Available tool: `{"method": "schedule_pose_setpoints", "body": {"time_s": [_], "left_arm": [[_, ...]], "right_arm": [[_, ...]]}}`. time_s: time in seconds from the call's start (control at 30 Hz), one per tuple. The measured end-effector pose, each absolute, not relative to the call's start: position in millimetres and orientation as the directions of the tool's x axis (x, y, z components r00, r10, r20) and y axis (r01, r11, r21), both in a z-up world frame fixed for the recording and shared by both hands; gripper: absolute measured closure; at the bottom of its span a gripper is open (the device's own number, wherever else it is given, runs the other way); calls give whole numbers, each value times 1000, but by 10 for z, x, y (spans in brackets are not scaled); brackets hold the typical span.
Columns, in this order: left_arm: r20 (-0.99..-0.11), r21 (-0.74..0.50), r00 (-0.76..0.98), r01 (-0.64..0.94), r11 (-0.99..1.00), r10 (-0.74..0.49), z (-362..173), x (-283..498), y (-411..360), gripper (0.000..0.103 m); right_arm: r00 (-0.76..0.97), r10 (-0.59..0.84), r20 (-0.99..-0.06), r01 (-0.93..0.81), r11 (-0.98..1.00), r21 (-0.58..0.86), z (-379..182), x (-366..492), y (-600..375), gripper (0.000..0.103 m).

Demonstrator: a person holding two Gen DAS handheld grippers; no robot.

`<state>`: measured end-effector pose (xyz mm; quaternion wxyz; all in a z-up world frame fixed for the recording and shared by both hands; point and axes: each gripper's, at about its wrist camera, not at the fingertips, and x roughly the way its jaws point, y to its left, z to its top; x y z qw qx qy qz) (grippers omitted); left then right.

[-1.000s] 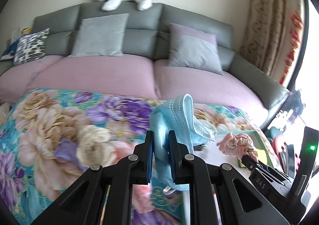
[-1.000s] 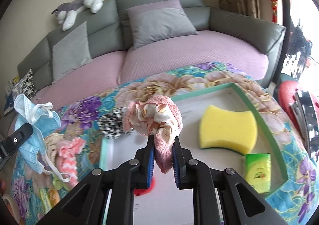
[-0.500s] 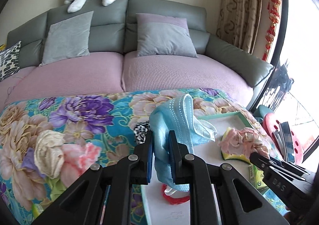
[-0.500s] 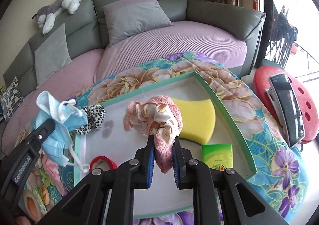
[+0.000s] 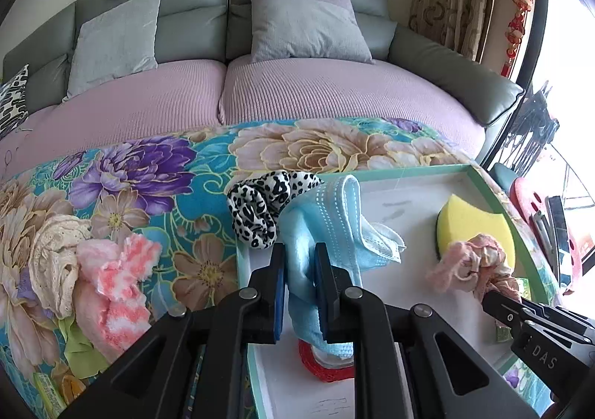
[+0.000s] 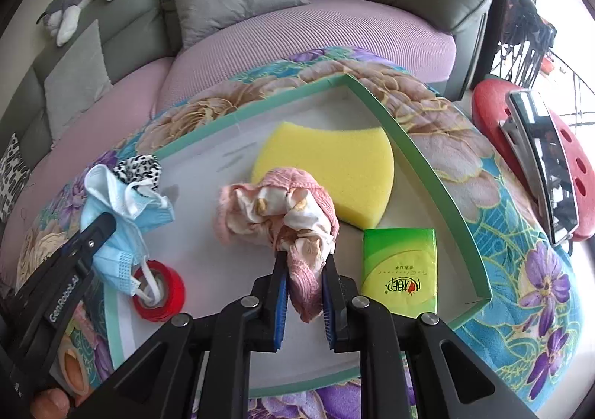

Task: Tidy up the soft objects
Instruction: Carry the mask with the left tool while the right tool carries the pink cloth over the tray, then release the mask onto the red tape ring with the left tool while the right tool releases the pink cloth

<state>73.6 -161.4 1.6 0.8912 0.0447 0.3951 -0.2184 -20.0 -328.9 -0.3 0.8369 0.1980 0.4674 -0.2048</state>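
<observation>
Holding, tray: green-rimmed tray (image 6: 438, 192) with white floor, set on floral cloth (image 5: 156, 173)
Tray contents: yellow sponge (image 6: 334, 166) toward far right corner; green tissue pack (image 6: 399, 272) just beside it on the near side; red tape roll (image 6: 160, 290) near left edge
Tray rim: leopard-print scrunchie (image 5: 266, 205) draped at far left corner (partly over the rim)
Outside tray: pink-and-white fluffy cloth (image 5: 111, 289) and cream lace piece (image 5: 55, 263) on the cloth, left of the tray
Left gripper (image 5: 300, 283): jaws pinched tight on blue face mask (image 5: 334, 229), hanging above the tape roll, ear loop dangling into it
Right gripper (image 6: 305, 287): jaws clamped on pink scrunchie (image 6: 282, 207), raised over tray floor, in front of the sponge
</observation>
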Motion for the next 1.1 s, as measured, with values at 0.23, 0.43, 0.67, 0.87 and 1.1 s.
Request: {"method": "schedule_pose_setpoints", "body": {"time_s": [0.23,0.43,0.67,0.87,1.1], "left_arm": [[-739,-94,579,418,904,-345,-77,768,-1622,88],[-743,-101,576,408,908,-341,-117,839,-1621,88],[-744,-105,581,386,917,-330,-122,915,-1580,48],[-744,-103,585,379,920,-324,-11,873,-1528,28],[-747,-80,602,339,937,-282,134,833,-1387,11]], "right_arm": [[496,-156,-854,542,824,165,-64,-165,-3328,86],[514,-185,-838,561,812,164,-63,-115,-3363,86],[513,-200,-835,562,814,150,-36,-82,-3380,82],[491,-251,-834,569,818,89,82,-108,-3349,34],[472,-323,-820,581,814,14,225,-158,-3328,17]]}}
